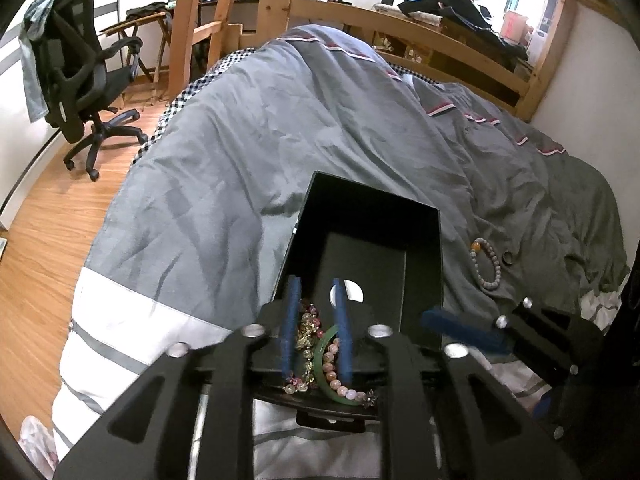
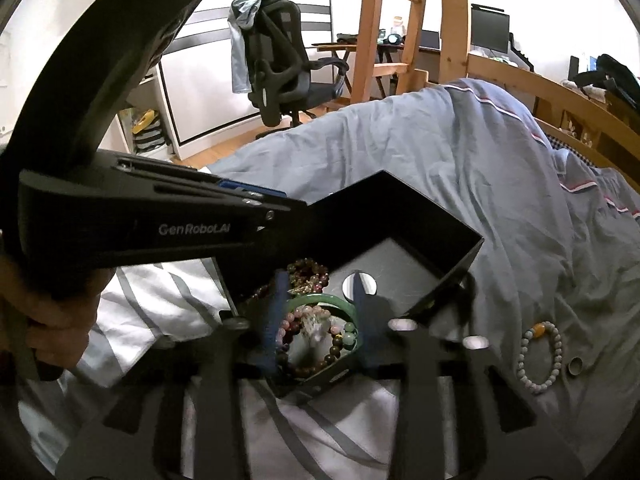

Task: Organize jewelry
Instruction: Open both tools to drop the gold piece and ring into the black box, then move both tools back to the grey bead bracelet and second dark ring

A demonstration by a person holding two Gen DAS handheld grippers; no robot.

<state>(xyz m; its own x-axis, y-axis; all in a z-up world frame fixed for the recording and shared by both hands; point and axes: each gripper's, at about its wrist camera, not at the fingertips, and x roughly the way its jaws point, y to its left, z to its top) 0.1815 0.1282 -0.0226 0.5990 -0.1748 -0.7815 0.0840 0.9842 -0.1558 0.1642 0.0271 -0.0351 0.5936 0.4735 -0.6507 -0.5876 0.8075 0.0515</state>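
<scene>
A black open box (image 1: 424, 240) lies on the grey duvet, and it also shows in the right wrist view (image 2: 460, 256). Its near end holds a green bangle (image 1: 324, 376), pink bead bracelets (image 1: 334, 364) and gold-toned pieces (image 1: 306, 330). My left gripper (image 1: 318, 286) hangs open over that pile. In the right wrist view my right gripper (image 2: 320, 286) is open above the same bangle (image 2: 320, 301) and beads (image 2: 308, 316). A grey bead bracelet (image 1: 486, 264) and a small ring (image 1: 509, 258) lie on the duvet right of the box, also in the right wrist view (image 2: 540, 356).
The bed's wooden frame (image 1: 440, 40) runs along the far side. An office chair (image 1: 80, 76) stands on the wood floor at left. A wooden ladder (image 2: 400, 24) and desks stand behind. The left gripper's body (image 2: 140, 216) crosses the right wrist view.
</scene>
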